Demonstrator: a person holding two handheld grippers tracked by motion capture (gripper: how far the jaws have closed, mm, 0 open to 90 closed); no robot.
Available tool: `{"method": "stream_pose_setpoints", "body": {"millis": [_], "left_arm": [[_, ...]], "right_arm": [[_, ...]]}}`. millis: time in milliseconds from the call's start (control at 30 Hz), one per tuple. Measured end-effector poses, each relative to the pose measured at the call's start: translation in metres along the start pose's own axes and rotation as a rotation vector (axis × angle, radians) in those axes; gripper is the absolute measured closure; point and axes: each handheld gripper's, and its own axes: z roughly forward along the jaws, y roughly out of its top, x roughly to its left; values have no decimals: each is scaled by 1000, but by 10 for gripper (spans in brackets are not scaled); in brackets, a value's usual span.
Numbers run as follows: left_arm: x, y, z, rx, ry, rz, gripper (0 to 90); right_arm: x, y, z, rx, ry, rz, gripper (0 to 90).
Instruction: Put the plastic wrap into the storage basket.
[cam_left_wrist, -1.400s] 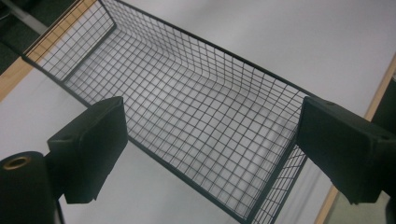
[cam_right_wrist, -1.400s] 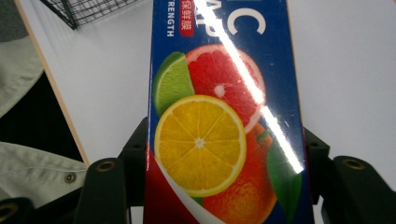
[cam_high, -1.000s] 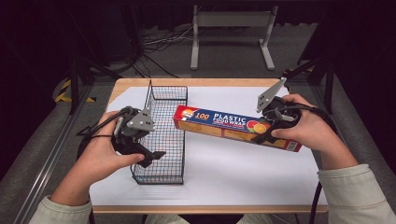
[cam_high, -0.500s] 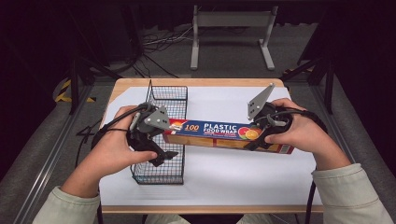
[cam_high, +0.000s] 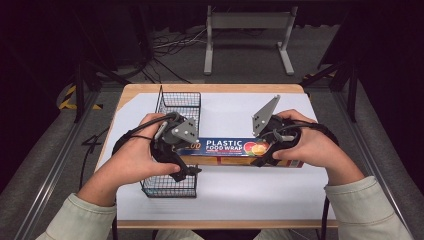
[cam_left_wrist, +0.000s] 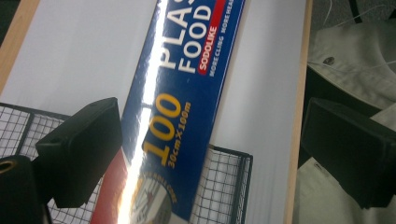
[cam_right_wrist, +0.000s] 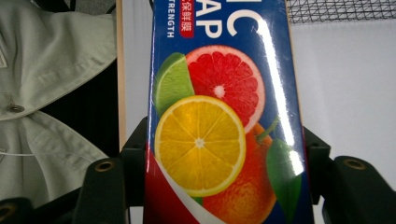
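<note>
Clamping the food wrap box (cam_high: 235, 150) near its fruit-printed end, the right gripper (cam_high: 264, 154) holds it level above the white table (cam_high: 240, 187). The left gripper (cam_high: 186, 171) spreads wide around the box's other end, over the wire basket (cam_high: 170, 186).

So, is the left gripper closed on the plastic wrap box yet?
No, in the left gripper view its jaws stand wide apart, either side of the plastic wrap box, with gaps showing.

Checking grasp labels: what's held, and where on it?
Right tool clamps the plastic wrap box across its fruit-picture end. Left tool is open around the other end.
</note>
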Motion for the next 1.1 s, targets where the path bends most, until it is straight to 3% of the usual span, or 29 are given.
{"method": "stream_pose_setpoints", "body": {"millis": [200, 500, 633, 767, 967, 1100], "left_arm": [[2, 6, 10, 13, -23, 32, 57], [5, 12, 21, 58, -49, 42, 60], [2, 14, 29, 87, -40, 57, 74], [1, 15, 34, 103, -68, 71, 76], [0, 15, 38, 147, -84, 89, 137], [1, 14, 38, 148, -104, 86, 253]], "right_arm": [[6, 7, 5, 1, 19, -30, 400], [11, 15, 7, -16, 39, -66, 400], [13, 18, 8, -24, 39, -79, 400], [14, 21, 9, -26, 40, -86, 400], [15, 24, 10, -38, 51, -102, 399], [15, 26, 12, -39, 57, -106, 399]]}}
